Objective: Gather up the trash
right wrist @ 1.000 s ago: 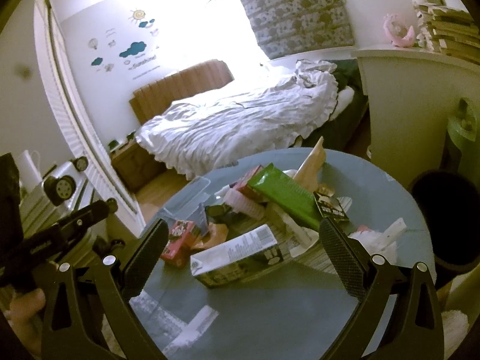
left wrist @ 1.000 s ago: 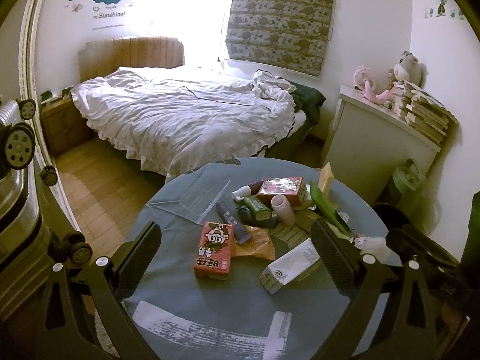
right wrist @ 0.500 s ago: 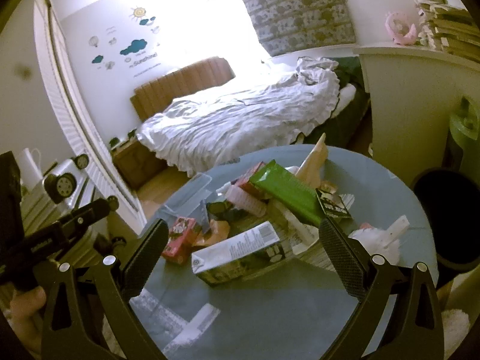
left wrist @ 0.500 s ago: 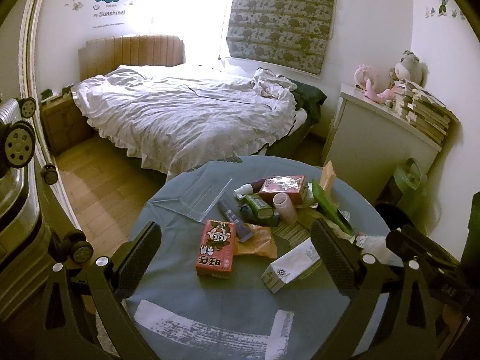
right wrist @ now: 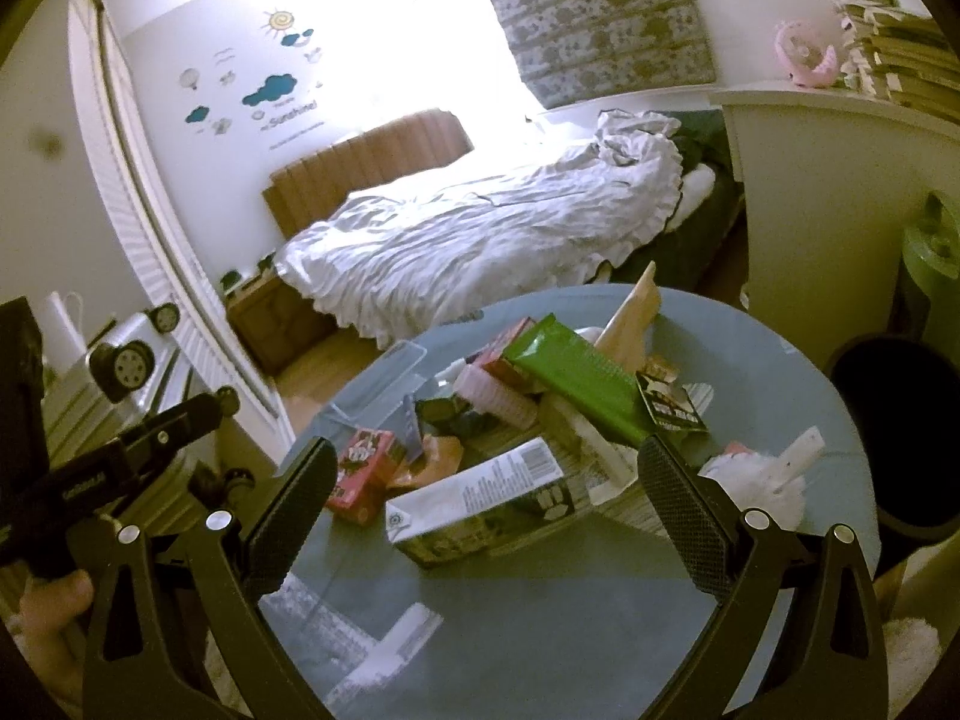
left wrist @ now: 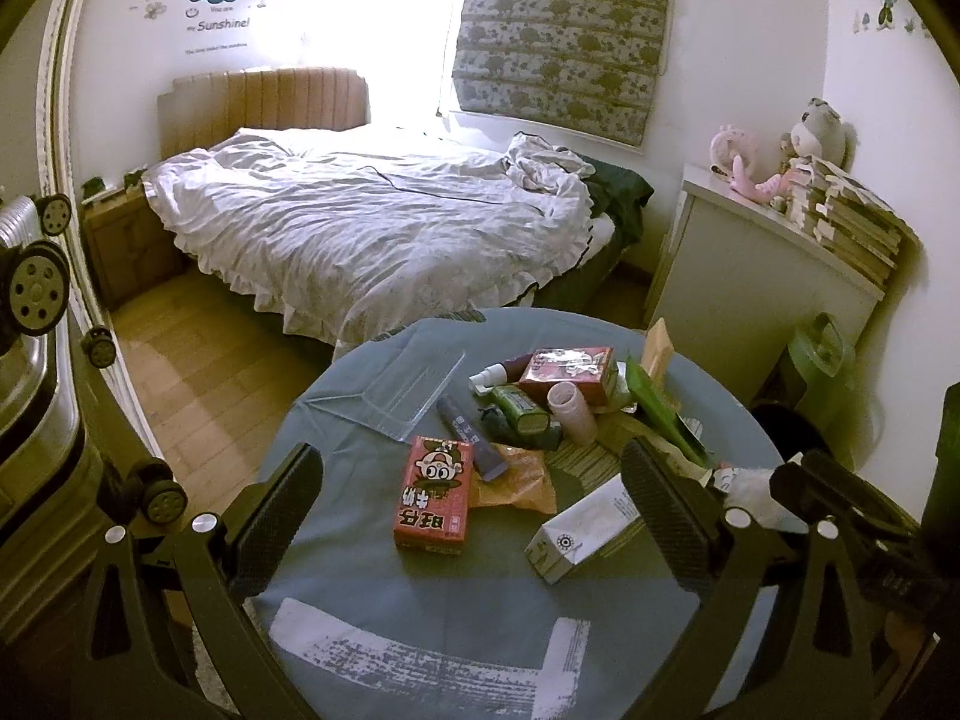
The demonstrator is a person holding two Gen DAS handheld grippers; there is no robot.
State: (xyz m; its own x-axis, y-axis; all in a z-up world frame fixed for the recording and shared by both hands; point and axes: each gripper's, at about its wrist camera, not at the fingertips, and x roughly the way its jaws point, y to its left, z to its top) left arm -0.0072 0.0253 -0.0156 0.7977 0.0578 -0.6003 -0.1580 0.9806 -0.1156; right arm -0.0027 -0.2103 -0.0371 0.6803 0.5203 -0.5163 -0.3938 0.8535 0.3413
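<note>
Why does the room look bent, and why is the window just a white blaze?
Left wrist view: the fisheye lens bows the walls, and daylight beside the patterned blind burns out white. Right wrist view: the same glare washes over the headboard, the table sits dim, and the room tilts.

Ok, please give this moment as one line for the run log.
phase: approach | left gripper: open, empty | right gripper: open, empty | nearest: white rectangular carton | round blue-grey table: littered

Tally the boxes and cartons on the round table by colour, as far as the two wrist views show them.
Red: 2, a cartoon carton and a box
White: 1, a carton
Green: 2, a long box and a small box
Total: 5
</note>
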